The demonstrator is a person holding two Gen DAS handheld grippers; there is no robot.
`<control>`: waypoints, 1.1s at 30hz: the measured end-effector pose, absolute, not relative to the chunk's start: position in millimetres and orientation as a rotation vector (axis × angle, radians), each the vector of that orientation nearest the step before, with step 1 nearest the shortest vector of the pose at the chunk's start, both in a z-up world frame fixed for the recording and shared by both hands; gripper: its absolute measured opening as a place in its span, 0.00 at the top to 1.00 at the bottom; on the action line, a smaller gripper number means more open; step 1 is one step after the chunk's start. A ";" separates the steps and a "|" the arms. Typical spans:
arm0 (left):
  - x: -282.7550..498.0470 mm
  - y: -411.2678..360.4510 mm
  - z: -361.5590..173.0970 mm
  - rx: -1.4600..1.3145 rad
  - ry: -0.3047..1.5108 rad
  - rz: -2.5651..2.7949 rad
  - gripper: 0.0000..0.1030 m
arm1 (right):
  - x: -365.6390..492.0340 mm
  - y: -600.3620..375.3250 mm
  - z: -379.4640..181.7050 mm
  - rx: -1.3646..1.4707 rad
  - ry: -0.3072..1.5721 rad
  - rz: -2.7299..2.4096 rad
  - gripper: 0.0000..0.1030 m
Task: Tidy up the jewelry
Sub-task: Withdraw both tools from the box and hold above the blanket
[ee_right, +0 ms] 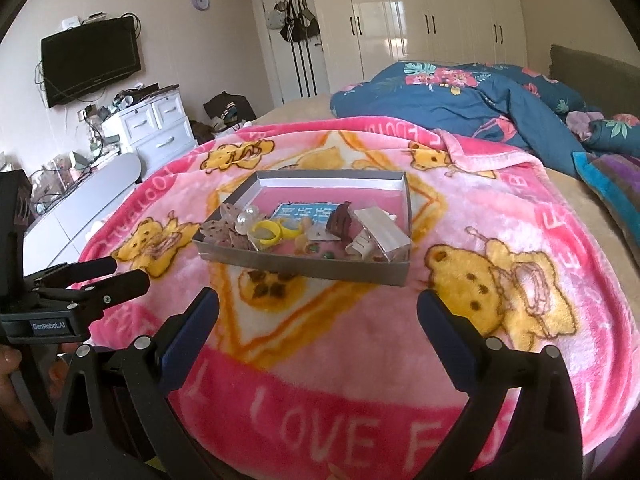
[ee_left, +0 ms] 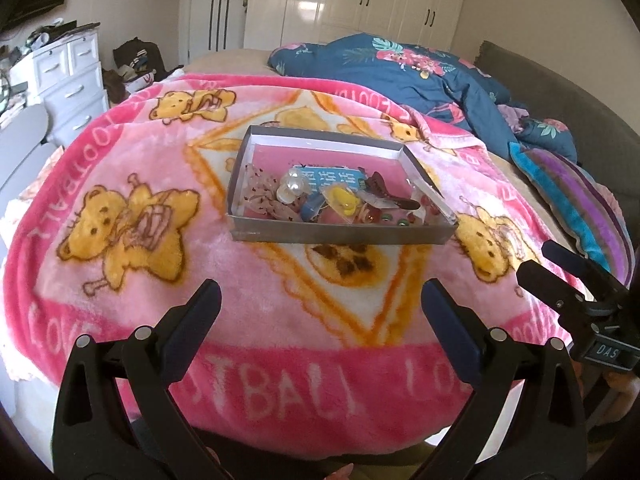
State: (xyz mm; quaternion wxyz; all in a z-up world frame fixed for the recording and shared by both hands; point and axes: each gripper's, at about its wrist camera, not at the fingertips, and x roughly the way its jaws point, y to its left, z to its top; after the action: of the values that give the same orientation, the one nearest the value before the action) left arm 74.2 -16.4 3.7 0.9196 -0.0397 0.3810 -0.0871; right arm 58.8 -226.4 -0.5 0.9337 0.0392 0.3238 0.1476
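A shallow grey box (ee_left: 340, 236) (ee_right: 304, 270) with a pink floor sits on a pink bear-print blanket (ee_left: 120, 280) (ee_right: 480, 340). Inside lie several trinkets: a pearl piece (ee_left: 294, 186) (ee_right: 246, 218), a yellow ring (ee_right: 264, 234), a dark brown hair claw (ee_left: 384, 188) (ee_right: 340, 218), a white hair claw (ee_right: 362, 246), a blue card (ee_left: 328, 176) and small beads (ee_left: 386, 218). My left gripper (ee_left: 320, 300) is open and empty, short of the box's near wall. My right gripper (ee_right: 318, 306) is open and empty, also short of the box; it shows at the right edge of the left wrist view (ee_left: 536, 258).
The blanket covers a bed. A dark blue floral duvet (ee_left: 420, 76) lies bunched at the far right, with a striped pillow (ee_left: 576, 200) beside it. White drawers (ee_right: 160, 128) and a wall TV (ee_right: 92, 60) stand to the left.
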 end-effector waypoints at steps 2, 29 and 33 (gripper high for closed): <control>74.0 -17.0 4.1 -0.077 0.781 -0.176 0.09 | 59.1 -225.9 -1.1 0.083 0.670 0.307 0.04; 71.2 -16.2 3.1 -0.076 0.793 -0.170 0.09 | 57.5 -226.1 -0.2 0.086 0.672 0.310 0.04; 68.7 -14.3 1.5 -0.068 0.788 -0.169 0.09 | 56.9 -226.4 0.1 0.085 0.670 0.310 0.04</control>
State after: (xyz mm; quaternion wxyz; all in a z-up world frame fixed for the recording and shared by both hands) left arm 68.7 -14.3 1.5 0.9194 -0.0331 0.3833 -0.0822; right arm 56.9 -226.4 0.1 0.9318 0.0413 0.3274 0.1513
